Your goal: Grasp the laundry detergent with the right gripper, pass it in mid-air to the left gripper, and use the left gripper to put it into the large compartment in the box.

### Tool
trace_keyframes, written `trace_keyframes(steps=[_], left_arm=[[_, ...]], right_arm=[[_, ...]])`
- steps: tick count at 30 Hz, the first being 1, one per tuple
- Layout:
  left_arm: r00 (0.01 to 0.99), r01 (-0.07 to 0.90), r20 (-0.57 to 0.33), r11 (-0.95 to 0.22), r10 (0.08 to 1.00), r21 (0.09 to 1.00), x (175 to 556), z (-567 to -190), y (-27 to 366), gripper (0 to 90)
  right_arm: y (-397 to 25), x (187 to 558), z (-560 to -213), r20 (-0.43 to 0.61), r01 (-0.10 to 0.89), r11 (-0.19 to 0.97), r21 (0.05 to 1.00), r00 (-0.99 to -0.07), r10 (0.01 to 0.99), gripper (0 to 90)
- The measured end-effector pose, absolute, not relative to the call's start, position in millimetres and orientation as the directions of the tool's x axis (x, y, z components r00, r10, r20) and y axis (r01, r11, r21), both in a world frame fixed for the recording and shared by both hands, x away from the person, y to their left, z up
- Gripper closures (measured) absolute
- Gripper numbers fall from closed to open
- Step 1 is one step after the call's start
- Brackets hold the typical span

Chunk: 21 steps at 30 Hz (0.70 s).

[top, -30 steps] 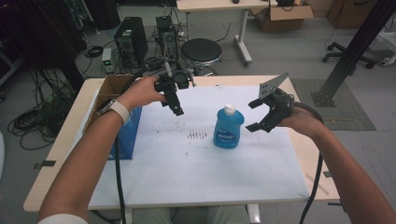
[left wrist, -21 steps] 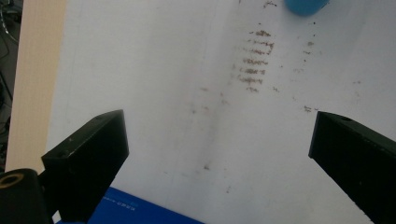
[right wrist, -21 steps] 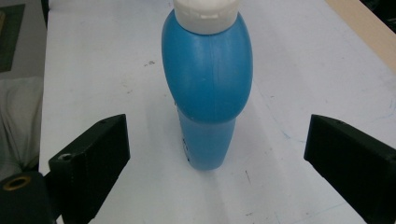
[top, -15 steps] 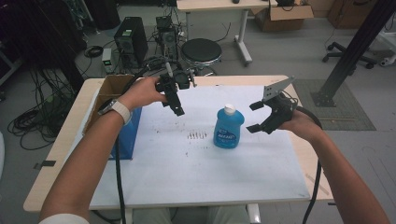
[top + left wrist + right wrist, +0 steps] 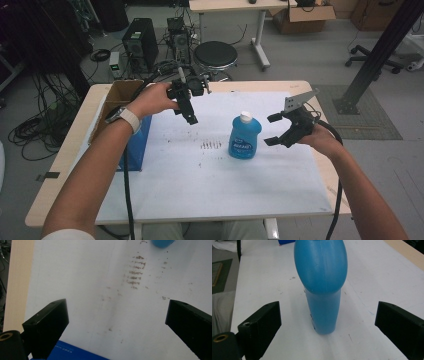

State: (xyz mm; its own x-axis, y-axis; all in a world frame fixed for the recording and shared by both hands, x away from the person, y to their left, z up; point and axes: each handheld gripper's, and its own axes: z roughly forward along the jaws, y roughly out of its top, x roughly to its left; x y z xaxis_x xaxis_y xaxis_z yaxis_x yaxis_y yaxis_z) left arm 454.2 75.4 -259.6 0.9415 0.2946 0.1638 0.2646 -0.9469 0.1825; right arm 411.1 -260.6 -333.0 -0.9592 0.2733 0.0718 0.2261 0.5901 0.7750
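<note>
A blue bottle (image 5: pixel 244 138) with a white cap stands upright near the middle of the white sheet (image 5: pixel 200 185). My right gripper (image 5: pixel 273 130) hovers open just right of it, jaws wide and pointed at the bottle (image 5: pixel 322 285), a short gap away. My left gripper (image 5: pixel 188 112) is held above the sheet at the back left, jaws open and angled down, nothing between them. In the left gripper view the jaws (image 5: pixel 117 322) frame bare sheet with brown smudges (image 5: pixel 135 272), and the bottle's base (image 5: pixel 162 242) peeks in at the top.
A blue box (image 5: pixel 134 145) and an open cardboard box (image 5: pixel 117 97) sit at the table's left edge. Brown marks (image 5: pixel 211 145) stain the sheet left of the bottle. A stool (image 5: pixel 215 54), computer towers and cables stand beyond the far edge.
My right gripper has dropped lower and moved closer to the bottle's right side. The left gripper has barely moved.
</note>
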Motion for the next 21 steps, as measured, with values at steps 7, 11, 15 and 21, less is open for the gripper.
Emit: trace_keyframes(steps=[7, 11, 15, 21], left_arm=[[0.941, 0.265, 0.165, -0.946, 0.296, 0.185, 453, -260, 76, 5.3], [0.941, 0.267, 0.162, -0.946, 0.297, 0.185, 454, -260, 76, 5.3], [0.942, 0.267, 0.157, -0.946, 0.297, 0.184, 454, -262, 77, 5.4], [0.941, 0.270, 0.156, -0.945, 0.300, 0.185, 455, -262, 77, 5.4]], right_arm=[[-265, 409, -341, 0.082, 0.236, 0.560, 0.794, -0.955, 0.286, 6.1], [-264, 408, -346, 0.084, 0.235, 0.558, 0.796, -0.956, 0.282, 6.2], [-263, 408, -350, 0.087, 0.236, 0.558, 0.796, -0.956, 0.280, 6.1], [-261, 409, -356, 0.094, 0.241, 0.553, 0.797, -0.955, 0.280, 6.1]])
